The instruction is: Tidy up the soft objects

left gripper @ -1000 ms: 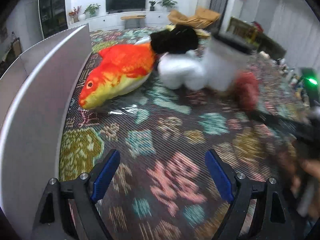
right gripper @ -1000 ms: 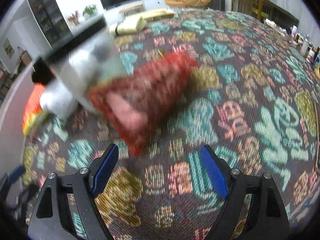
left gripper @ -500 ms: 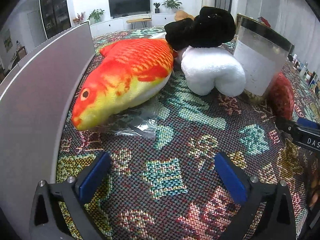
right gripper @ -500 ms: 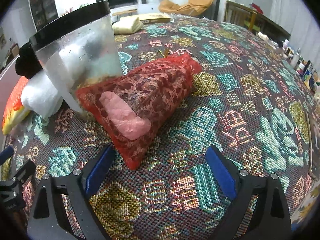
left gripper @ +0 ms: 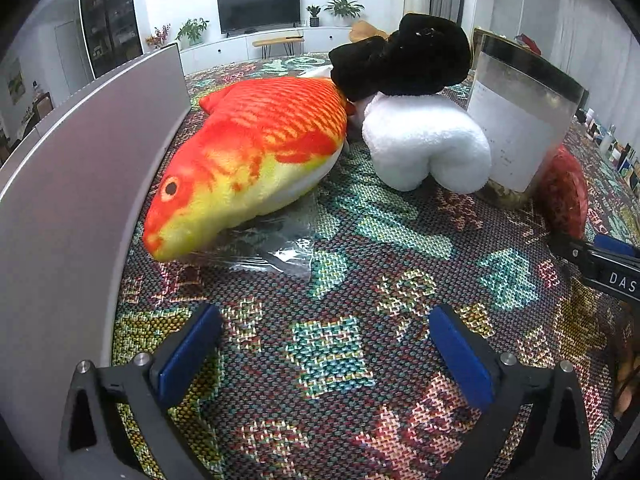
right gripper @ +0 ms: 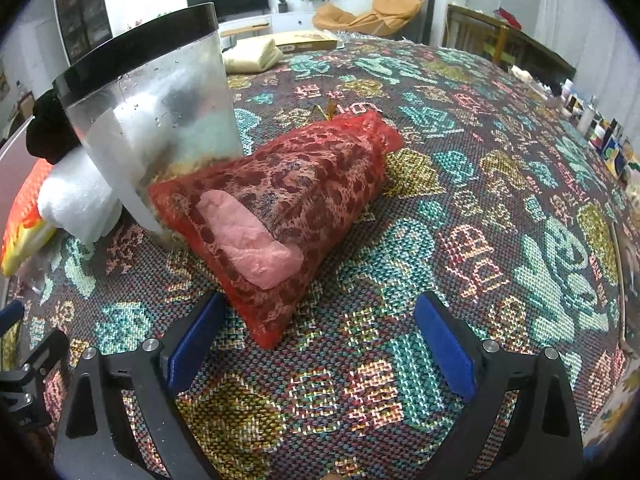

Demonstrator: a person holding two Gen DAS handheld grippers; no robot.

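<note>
A: What does the left wrist view give that the right one misses?

B: The whole fish plush (left gripper: 256,160) along the grey panel (left gripper: 80,168), crinkled clear plastic (left gripper: 276,252) under its head, with the white plush (left gripper: 428,152) and black plush (left gripper: 404,60) just right of it.

A: And the right view?

B: The red mesh bag (right gripper: 296,216) in full, leaning on the clear container (right gripper: 160,120), a pink wad (right gripper: 248,240) inside, possibly plastic film. Far off lies a folded cream cloth (right gripper: 252,56).

A: The grippers?

B: The left gripper (left gripper: 324,352) stands spread wide over bare woven cloth (left gripper: 360,240), holding nothing. The right gripper (right gripper: 320,344) is equally spread; the bag's near corner sits just beyond its left finger, apparently untouched.
</note>
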